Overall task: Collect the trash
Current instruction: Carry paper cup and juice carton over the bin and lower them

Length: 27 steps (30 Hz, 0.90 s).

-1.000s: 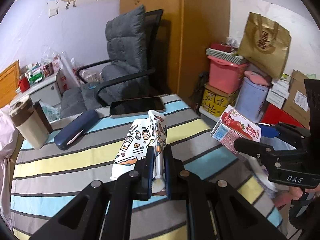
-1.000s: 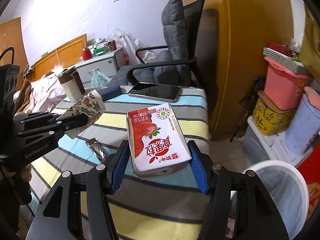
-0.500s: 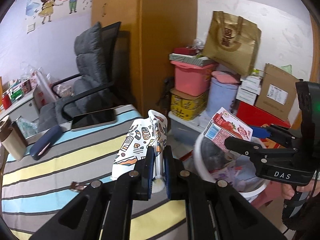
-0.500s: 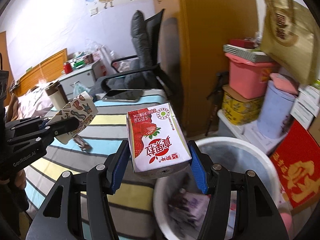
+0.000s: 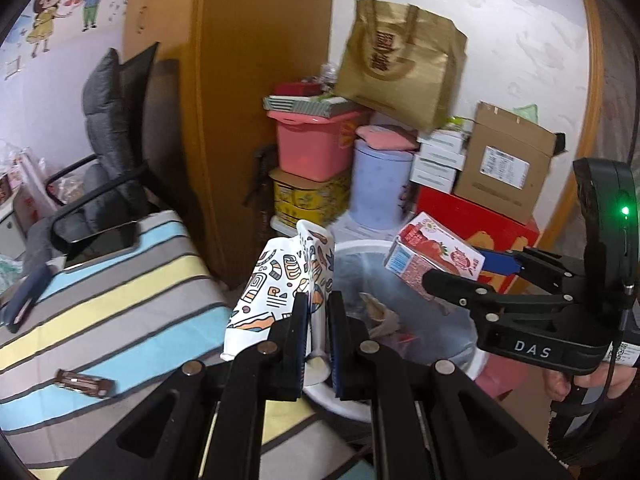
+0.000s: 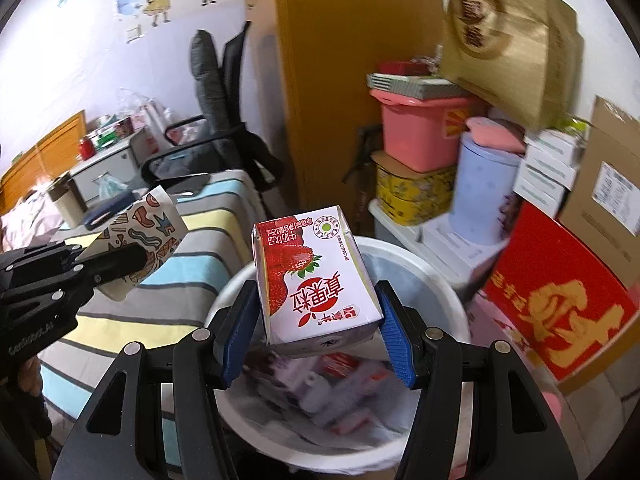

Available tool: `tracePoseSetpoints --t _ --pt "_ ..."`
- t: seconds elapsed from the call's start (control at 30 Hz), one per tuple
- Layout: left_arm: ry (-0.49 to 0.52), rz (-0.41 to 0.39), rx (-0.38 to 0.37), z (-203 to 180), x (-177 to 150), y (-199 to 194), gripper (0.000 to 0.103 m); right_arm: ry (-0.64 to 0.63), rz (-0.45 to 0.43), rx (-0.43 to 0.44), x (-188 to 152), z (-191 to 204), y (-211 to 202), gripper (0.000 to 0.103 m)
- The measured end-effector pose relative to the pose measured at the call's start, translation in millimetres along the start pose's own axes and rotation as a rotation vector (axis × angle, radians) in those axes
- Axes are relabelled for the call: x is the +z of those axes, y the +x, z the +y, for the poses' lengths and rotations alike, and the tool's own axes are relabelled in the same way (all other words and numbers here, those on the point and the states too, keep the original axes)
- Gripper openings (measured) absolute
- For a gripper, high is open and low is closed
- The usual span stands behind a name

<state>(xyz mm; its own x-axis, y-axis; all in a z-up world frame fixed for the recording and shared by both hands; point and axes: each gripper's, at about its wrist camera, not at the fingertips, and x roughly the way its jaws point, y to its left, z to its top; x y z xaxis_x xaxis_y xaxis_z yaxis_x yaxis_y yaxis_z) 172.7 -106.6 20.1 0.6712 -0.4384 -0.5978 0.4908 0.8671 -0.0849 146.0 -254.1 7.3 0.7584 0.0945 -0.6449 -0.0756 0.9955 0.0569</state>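
Observation:
My left gripper (image 5: 318, 332) is shut on the rim of a patterned paper cup (image 5: 276, 284), held at the near edge of a white trash bin (image 5: 352, 404). My right gripper (image 6: 316, 332) holds a strawberry milk carton (image 6: 316, 276) between its blue pads, directly over the bin (image 6: 420, 264), which has several wrappers inside. The carton (image 5: 432, 256) and right gripper (image 5: 464, 276) show at right in the left wrist view; the cup (image 6: 144, 236) and left gripper (image 6: 120, 260) show at left in the right wrist view. A brown snack wrapper (image 5: 82, 382) lies on the striped table.
The striped tablecloth table (image 5: 112, 300) stands left of the bin, with a phone (image 6: 188, 184) and a dark case (image 6: 108, 210) on it. A grey office chair (image 5: 116, 152), a wooden cabinet (image 5: 248, 100), and stacked boxes and tubs (image 6: 424, 140) stand behind the bin.
Both grippers have swung right from over the table to the trash bin, each still holding its item. The carton now hangs over the bin's opening.

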Motion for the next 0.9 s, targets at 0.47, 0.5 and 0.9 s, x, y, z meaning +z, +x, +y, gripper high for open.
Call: tracePoseSetpoints --t 0.47,0.5,0.9 --pt "0.02 0.101 -0.062 -35.9 -12.1 43.9 0.011 0.018 0.113 -0.091 -18.8 -33.9 19.8 0.06" --pt "0.018 0.107 -0.064 -36.4 -13.0 46.1 0.011 0.017 0.12 -0.098 -20.0 -35.2 21.2 0.06" --pt "-0.009 0.141 -0.072 -37.1 -17.8 57.5 0.019 0.002 0.174 -0.129 -26.9 -42.2 32.7 0.061"
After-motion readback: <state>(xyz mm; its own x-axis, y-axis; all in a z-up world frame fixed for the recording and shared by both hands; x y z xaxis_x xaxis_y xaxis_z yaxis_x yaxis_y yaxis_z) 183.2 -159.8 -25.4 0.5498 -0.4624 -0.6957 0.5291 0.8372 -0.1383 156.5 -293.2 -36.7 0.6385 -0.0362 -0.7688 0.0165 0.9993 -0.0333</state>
